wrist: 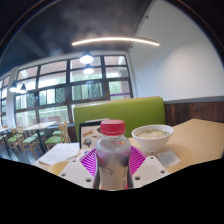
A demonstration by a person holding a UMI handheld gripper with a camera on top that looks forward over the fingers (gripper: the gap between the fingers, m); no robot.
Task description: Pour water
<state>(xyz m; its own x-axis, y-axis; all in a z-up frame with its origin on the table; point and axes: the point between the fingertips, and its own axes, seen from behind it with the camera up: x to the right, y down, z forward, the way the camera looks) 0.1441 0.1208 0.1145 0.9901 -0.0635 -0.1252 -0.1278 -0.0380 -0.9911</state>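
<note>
- The table [200, 135] is being seen stretching out beyond the tongs, light wood, nothing fancy.
- A green bench back [120, 110] is being shown further off, past the table.
- A white bowl [152, 137] is being kept just ahead of the tongs, slightly to the right.
- The water bottle [113, 152], red cap on, is being squeezed upright between the pink pads [90, 160].
- The tongs [113, 165] are being held closed on it.
</note>
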